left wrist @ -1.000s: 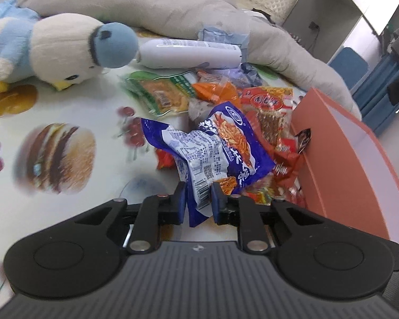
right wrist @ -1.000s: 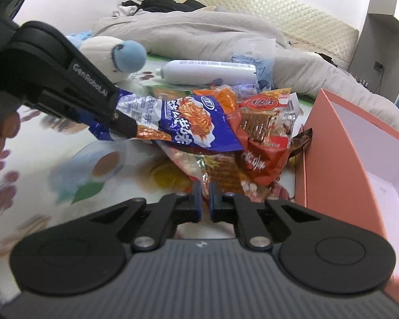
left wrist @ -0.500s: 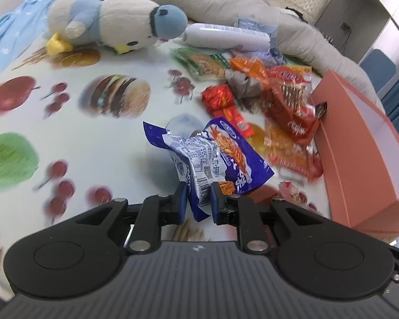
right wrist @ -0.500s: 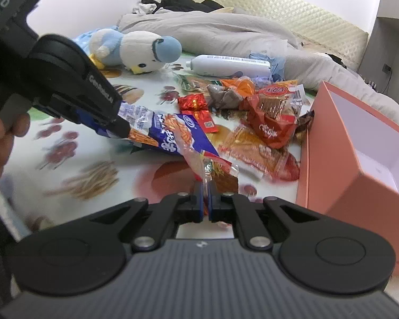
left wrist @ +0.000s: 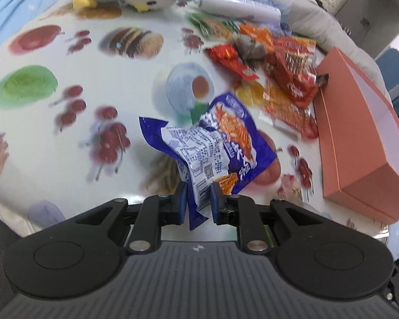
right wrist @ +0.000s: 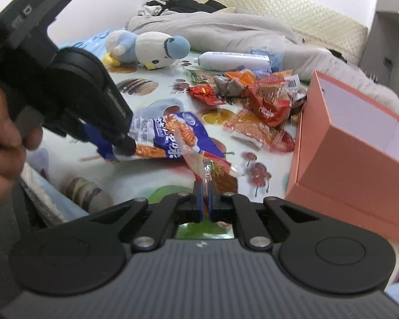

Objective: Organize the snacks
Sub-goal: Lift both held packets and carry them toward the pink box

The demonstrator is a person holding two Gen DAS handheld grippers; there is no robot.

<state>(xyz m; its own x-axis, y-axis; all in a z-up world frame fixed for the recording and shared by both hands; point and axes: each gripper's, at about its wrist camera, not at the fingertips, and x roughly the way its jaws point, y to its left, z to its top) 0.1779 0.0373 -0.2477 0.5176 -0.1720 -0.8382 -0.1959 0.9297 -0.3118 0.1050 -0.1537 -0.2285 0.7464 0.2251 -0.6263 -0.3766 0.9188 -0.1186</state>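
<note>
1. Blue foil snack bag (left wrist: 215, 143) is hanging clamped at its near end in the left gripper (left wrist: 198, 203), above the printed cloth (left wrist: 66, 138).
2. Right gripper (right wrist: 205, 199) is pinching a small clear-edged packet (right wrist: 212, 170) between closed jaws.
3. Both snacks seem to be travelling; next comes carrying them right, over the orange box (right wrist: 340, 156).
4. That box is showing only a bare white inside; the remaining snack pile (right wrist: 255, 101) is lying just left of it.
</note>
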